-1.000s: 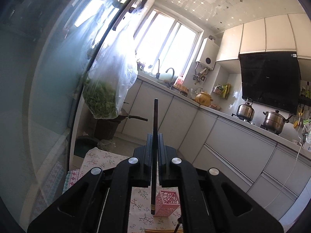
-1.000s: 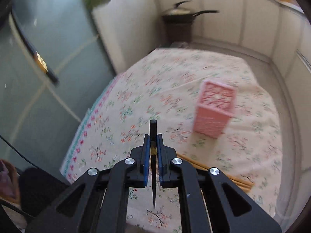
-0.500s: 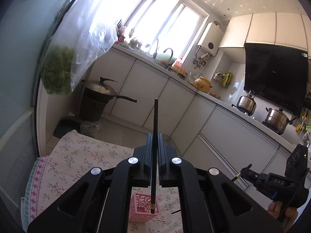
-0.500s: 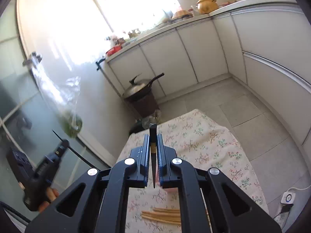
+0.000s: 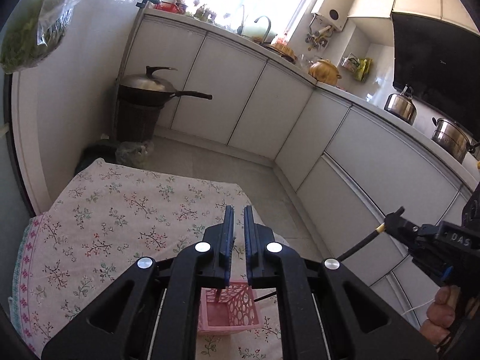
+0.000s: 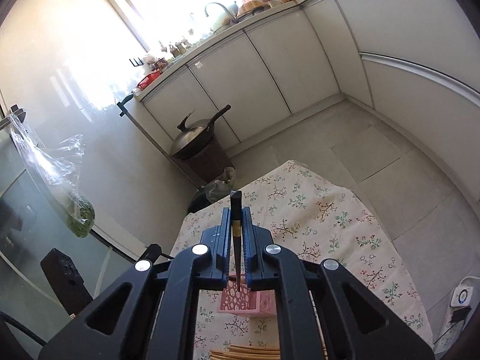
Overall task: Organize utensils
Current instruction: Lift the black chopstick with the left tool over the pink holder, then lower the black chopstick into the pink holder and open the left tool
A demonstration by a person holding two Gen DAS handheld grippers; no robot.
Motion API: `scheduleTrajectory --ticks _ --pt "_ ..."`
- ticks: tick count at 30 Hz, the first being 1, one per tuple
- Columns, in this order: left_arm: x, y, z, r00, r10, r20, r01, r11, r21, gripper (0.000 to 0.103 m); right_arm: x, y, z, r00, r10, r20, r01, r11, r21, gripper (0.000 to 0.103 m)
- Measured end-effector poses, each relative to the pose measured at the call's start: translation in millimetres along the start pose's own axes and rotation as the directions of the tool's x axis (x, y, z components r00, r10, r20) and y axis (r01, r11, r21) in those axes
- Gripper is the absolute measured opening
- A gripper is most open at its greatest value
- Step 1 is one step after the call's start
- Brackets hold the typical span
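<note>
- The pink holder [image 5: 228,309] was seen low in the middle of the left wrist view, standing on the floral cloth of the worktop [image 5: 99,228], with one dark chopstick [image 5: 218,294] already resting inside it, just below the fingers.
- The left hand-held gripper [image 5: 236,234] was found empty, its jaws opening with nothing between them; that chopstick was judged to be delivered.
- The right hand-held gripper [image 6: 236,234] was clamped on a second dark chopstick [image 6: 236,240], held upright in the middle of the right wrist view, its tip above the holder [image 6: 246,300] but not yet inside.
- A bundle of pale wooden chopsticks [image 6: 246,352] was left lying on the cloth at the bottom edge of that view.
- The task was judged partly done: one piece stowed, one in hand, the bundle untouched.
</note>
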State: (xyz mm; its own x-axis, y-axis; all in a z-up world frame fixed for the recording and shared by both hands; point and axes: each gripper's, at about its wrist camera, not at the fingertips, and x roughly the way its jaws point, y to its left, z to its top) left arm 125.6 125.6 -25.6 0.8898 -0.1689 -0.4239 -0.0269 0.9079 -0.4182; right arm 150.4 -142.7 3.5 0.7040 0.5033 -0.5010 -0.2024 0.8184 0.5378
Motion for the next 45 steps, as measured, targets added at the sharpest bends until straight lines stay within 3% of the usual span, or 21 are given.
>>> scheduleTrajectory --ticks 6,10,17,21,23,25,29,34,45 --pt "-44 0 22 0.991 -0.008 0.137 0.009 1.0 -0.007 0.023 13 5 -2 1.0 -0.008 -0.019 0.008 1.0 -0.017 0.007" --pt "-57 4 29 0.985 0.004 0.17 0.0 1.0 -0.024 0.032 23 9 -2 0.999 -0.023 -0.037 0.023 1.0 -0.02 0.007" --pt "-49 8 28 0.994 -0.002 0.112 0.006 0.999 -0.038 0.032 45 4 -8 0.997 -0.036 -0.069 0.037 0.999 0.012 0.016" --pt "-45 -4 23 0.997 -0.03 0.073 0.03 1.0 0.001 0.034 29 6 -10 0.998 -0.055 -0.037 0.055 0.998 -0.003 0.017" --pt "-42 -14 18 0.998 -0.042 0.044 0.04 0.999 0.034 0.04 16 12 -14 0.996 -0.086 -0.006 0.085 0.995 -0.043 0.018" --pt "-40 -27 10 0.999 -0.034 0.019 0.032 0.996 0.086 0.047 4 18 -21 0.992 -0.123 0.029 0.125 0.988 -0.088 0.033" --pt "-46 -51 -6 1.0 -0.007 0.018 0.004 0.982 0.189 0.052 -21 30 -40 0.975 -0.201 0.096 0.216 0.96 -0.178 0.037" --pt "-66 -62 -16 0.997 0.02 0.07 -0.035 0.972 0.232 0.078 -49 30 -58 0.95 -0.265 0.163 0.295 0.933 -0.204 0.056" --pt "-80 -69 -35 0.997 0.066 0.049 -0.077 0.96 0.268 0.09 -91 4 -91 0.912 -0.363 0.191 0.394 0.905 -0.161 0.089"
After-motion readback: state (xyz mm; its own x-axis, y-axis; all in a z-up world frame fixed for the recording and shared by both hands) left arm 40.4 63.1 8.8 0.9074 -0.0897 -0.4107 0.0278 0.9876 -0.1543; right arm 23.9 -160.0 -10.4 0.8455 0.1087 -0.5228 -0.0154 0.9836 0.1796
